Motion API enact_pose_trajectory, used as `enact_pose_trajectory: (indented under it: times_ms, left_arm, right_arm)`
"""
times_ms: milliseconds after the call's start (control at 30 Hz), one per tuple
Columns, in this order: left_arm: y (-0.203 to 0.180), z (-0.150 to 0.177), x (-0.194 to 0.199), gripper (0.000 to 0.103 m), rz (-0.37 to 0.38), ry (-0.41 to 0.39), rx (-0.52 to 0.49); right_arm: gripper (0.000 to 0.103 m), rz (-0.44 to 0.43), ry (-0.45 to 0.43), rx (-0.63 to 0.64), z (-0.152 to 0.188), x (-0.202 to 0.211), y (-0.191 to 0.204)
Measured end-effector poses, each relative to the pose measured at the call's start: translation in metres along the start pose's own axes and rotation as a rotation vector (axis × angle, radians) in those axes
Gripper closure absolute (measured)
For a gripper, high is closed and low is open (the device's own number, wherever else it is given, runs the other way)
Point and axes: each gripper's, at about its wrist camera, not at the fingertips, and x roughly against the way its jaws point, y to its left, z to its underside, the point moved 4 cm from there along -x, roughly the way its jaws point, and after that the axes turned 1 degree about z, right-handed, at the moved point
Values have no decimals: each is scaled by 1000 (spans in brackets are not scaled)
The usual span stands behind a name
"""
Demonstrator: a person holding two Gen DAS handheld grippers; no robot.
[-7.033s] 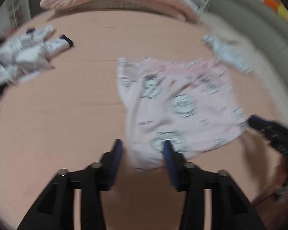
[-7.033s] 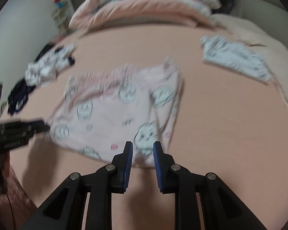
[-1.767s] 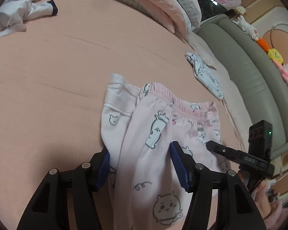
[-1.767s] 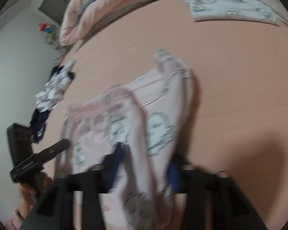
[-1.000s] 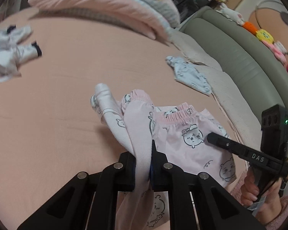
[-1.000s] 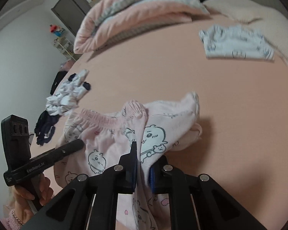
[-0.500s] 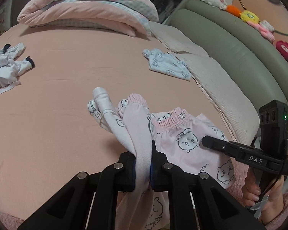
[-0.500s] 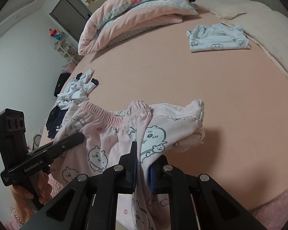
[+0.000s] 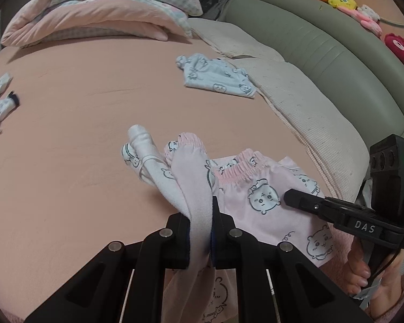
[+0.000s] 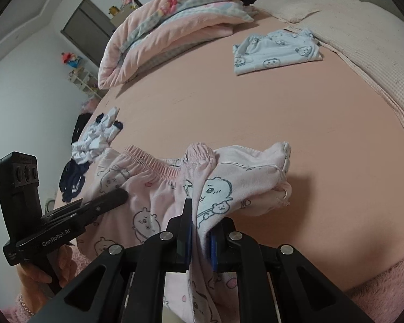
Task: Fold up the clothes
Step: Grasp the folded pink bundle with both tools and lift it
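The pink pyjama pants (image 9: 258, 199) with cartoon animal prints hang between both grippers over the near edge of the pink bed (image 9: 80, 123). My left gripper (image 9: 200, 231) is shut on a fold of the pants. My right gripper (image 10: 200, 234) is shut on another fold of the pants (image 10: 153, 188). The elastic waistband (image 10: 150, 162) stretches between the two grips, and the far cuffs rest on the bed. Each gripper shows in the other's view, the right one (image 9: 344, 215) and the left one (image 10: 75, 220).
A folded light-blue garment (image 9: 215, 79) lies farther back on the bed. A crumpled white and navy pile (image 10: 94, 140) sits at the left edge. A folded pink quilt (image 9: 99, 8) lies at the head, a beige blanket (image 9: 296, 102) and grey-green sofa (image 9: 323, 45) on the right.
Both grippers closed on the pants about a second ago and have pulled back toward the near edge of the bed, lifting the waist end off the sheet.
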Motion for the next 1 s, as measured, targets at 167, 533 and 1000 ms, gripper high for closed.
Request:
enact_pose_trajectory:
  times_ms: [167, 533, 1000]
  left_arm:
    - [-11, -35, -10, 95, 26, -18, -27]
    - [-39, -138, -47, 95, 70, -74, -99]
    - [-34, -291, -116, 95, 108, -178, -104]
  right_arm:
    - [94, 5, -2, 0, -35, 0, -14]
    - [94, 94, -77, 104, -161, 11, -31]
    - [94, 124, -171, 130, -323, -6, -80]
